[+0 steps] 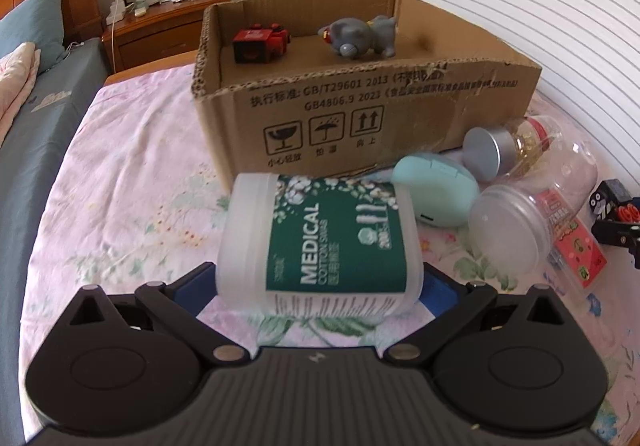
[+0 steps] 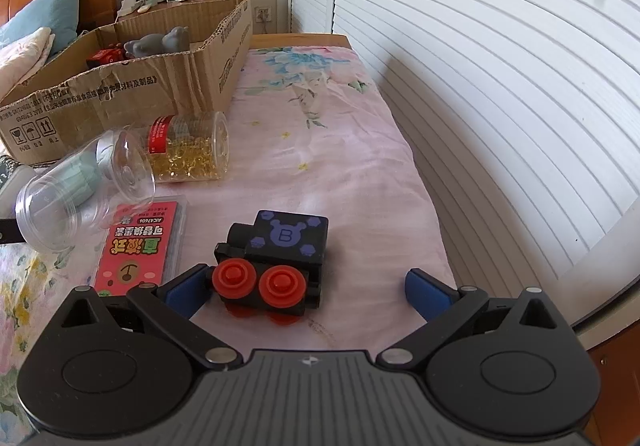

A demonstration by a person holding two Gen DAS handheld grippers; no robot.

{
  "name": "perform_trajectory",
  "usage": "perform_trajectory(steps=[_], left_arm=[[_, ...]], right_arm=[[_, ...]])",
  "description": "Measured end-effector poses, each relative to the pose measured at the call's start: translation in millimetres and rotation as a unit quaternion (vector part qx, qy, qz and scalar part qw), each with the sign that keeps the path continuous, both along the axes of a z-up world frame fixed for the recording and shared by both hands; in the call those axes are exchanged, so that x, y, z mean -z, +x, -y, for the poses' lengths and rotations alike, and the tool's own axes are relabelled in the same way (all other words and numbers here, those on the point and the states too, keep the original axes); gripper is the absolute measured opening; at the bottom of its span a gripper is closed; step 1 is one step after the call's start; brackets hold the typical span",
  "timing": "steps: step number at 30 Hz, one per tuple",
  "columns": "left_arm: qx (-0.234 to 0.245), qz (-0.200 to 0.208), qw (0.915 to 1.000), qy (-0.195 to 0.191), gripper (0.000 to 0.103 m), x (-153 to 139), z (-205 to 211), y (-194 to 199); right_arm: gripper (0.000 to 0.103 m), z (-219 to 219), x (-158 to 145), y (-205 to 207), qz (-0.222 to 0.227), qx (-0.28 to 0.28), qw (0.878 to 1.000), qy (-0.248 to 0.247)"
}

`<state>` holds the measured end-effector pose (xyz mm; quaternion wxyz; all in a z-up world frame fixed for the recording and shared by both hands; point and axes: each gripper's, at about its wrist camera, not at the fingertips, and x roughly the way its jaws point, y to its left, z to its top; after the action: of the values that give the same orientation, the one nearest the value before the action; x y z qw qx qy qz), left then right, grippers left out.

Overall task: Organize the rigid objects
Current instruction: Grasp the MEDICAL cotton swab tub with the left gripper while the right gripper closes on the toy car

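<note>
My left gripper (image 1: 318, 286) is shut on a white cotton swab tub (image 1: 320, 242) with a green label, held lying sideways above the bed. Behind it stands an open cardboard box (image 1: 360, 102) holding a red toy (image 1: 260, 42) and a grey animal figure (image 1: 360, 36). My right gripper (image 2: 308, 290) is open around a black toy train (image 2: 276, 266) with red wheels that lies on the bed; the left blue finger (image 2: 186, 290) touches it, the right finger stands apart. The box (image 2: 120, 86) also shows at the left of the right wrist view.
On the pink floral bedsheet (image 1: 132, 186) lie a mint case (image 1: 436, 194), a jar with a silver lid (image 1: 508, 150), an empty clear jar (image 1: 528, 218) and a red flat pack (image 2: 140, 246). A slatted door (image 2: 500, 86) runs along the right. A nightstand (image 1: 160, 22) stands at the back.
</note>
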<state>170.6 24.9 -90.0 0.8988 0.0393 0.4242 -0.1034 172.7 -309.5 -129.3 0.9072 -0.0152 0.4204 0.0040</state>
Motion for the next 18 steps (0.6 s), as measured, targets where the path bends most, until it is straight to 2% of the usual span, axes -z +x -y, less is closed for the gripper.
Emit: perform_trajectory(steps=[14, 18], left_arm=[[0.005, 0.014, 0.9999, -0.002, 0.102, 1.6, 1.3, 7.3], [0.012, 0.022, 0.9996, 0.008, 0.101, -2.0, 2.3, 7.2]], right_arm=[[0.103, -11.4, 0.9, 10.7, 0.007, -0.007, 1.0, -0.001], [0.103, -11.5, 1.2, 9.9, 0.009, -0.007, 1.0, -0.001]])
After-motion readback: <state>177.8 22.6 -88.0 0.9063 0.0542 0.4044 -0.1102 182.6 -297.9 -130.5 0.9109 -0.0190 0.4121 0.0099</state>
